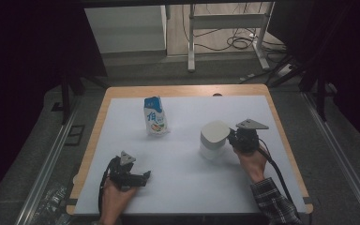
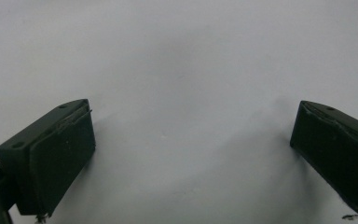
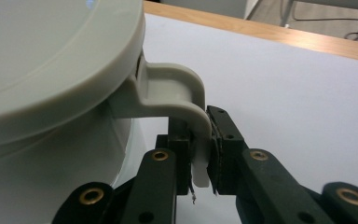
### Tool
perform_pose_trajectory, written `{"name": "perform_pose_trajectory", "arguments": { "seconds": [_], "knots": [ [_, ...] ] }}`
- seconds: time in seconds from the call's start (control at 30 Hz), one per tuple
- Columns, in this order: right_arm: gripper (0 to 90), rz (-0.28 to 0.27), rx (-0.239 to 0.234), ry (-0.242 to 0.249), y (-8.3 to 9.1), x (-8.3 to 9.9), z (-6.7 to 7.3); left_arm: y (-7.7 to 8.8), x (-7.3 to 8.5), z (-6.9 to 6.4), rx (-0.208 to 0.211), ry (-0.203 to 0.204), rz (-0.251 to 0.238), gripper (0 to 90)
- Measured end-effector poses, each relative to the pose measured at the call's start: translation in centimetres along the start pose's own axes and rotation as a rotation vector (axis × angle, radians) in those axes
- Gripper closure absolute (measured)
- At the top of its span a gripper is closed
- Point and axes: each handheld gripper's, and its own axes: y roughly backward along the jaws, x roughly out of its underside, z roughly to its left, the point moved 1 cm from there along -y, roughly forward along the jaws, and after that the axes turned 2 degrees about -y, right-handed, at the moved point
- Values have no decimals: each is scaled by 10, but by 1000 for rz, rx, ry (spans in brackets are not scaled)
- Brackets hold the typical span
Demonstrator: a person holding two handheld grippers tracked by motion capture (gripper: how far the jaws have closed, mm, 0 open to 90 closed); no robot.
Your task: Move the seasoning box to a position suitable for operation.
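A white lidded mug (image 1: 213,139) stands right of the table's middle on the white mat. Its curved handle (image 3: 186,100) runs down between the two black jaws of my right gripper (image 3: 201,161), which is shut on it; the mug's lid (image 3: 51,51) looms at the upper left in the right gripper view. In the high view that right gripper (image 1: 234,139) sits just right of the mug, held by a hand in a plaid sleeve. My left gripper (image 1: 143,178) rests near the front left, jaws wide open over bare mat (image 2: 186,84), with nothing between them.
A blue-and-white milk carton (image 1: 155,116) stands upright at the middle left of the mat. The wooden table edge (image 1: 187,90) frames the mat at the back. Cables and a metal stand's legs lie on the floor beyond the table.
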Motion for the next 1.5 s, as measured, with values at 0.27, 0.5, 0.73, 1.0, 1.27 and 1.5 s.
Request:
{"name": "perform_pose_trajectory", "arguments": {
  "seconds": [0.27, 0.5, 0.73, 1.0, 1.27, 1.5],
  "knots": [
    [800, 21, -49, 31, -9, 9, 22, 0, 0, 0, 0, 1, 0, 3],
    [800, 22, -54, 43, -16, 15, 28, 0, 0, 0, 0, 0, 0, 3],
    [793, 22, -57, 28, -18, 19, 27, 0, 0, 0, 0, 1, 0, 3],
    [716, 11, -115, 1, -15, 20, 20, 0, 0, 0, 0, 0, 0, 3],
    [653, 17, -119, 51, -6, 20, 18, 0, 0, 0, -1, 0, 0, 3],
    [599, 53, -136, 32, 6, 20, 12, 0, 0, 0, -1, 0, 0, 3]
  ]
}}
